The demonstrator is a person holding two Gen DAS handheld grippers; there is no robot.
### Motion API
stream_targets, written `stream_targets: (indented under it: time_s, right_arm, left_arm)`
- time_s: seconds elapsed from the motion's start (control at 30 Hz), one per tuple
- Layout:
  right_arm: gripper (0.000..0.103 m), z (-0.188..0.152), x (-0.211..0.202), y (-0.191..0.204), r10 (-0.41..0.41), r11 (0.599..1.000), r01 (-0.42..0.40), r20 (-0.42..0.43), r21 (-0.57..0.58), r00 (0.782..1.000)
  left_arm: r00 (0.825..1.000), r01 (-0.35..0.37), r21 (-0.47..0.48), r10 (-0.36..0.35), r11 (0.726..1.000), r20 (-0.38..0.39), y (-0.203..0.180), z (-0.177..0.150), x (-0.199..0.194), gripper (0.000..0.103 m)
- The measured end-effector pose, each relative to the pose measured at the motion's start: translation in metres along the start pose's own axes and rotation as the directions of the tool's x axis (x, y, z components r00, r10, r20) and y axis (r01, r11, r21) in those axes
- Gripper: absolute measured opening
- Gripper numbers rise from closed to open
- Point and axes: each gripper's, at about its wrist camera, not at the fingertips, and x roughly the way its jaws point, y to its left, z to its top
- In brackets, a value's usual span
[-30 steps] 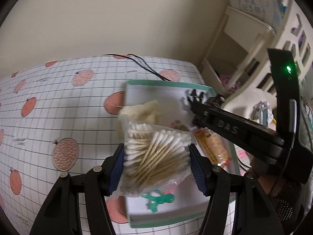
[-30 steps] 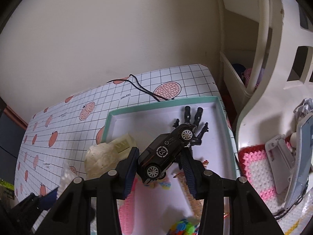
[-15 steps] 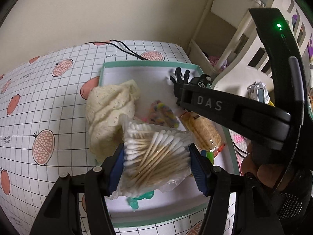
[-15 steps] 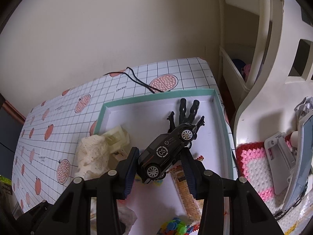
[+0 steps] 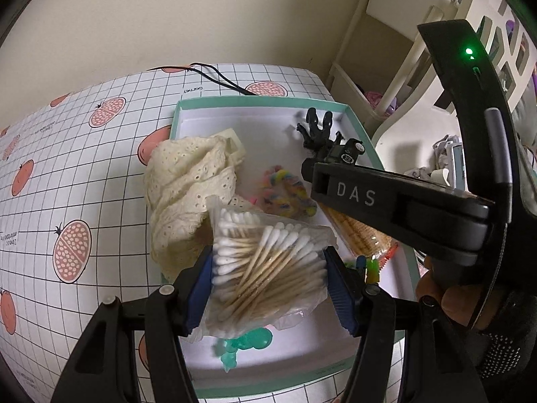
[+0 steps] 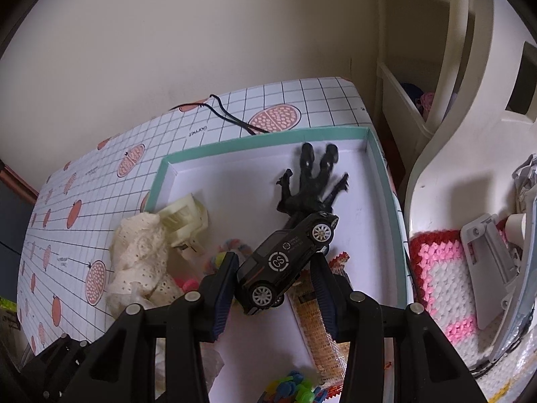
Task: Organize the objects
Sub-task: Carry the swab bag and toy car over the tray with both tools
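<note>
My left gripper is shut on a clear bag of cotton swabs, held over the near part of a white tray with a teal rim. My right gripper is shut on a black toy car, tilted nose-up above the tray. In the left wrist view the right gripper's black body crosses the tray's right side, with the car at its tip. A black horse figure lies at the tray's far right.
In the tray lie a cream lace cloth, a cream plastic piece, a rainbow hair tie, a wrapped snack, a green toy and coloured clips. A black cable runs behind. White shelving stands to the right.
The left gripper with the swab bag has moved in over the tray's near part. The right gripper with the car has shifted slightly forward toward the black horse.
</note>
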Motion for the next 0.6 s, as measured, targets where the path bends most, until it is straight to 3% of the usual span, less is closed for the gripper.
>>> stream_targets:
  time_s: [0.6]
  right_arm:
    - [0.049, 0.006, 0.0, 0.004, 0.023, 1.0, -0.023, 0.007, -0.004, 1.0]
  left_arm:
    - [0.999, -0.041, -0.026, 0.041, 0.999, 0.015, 0.012, 0.001, 0.015, 0.067]
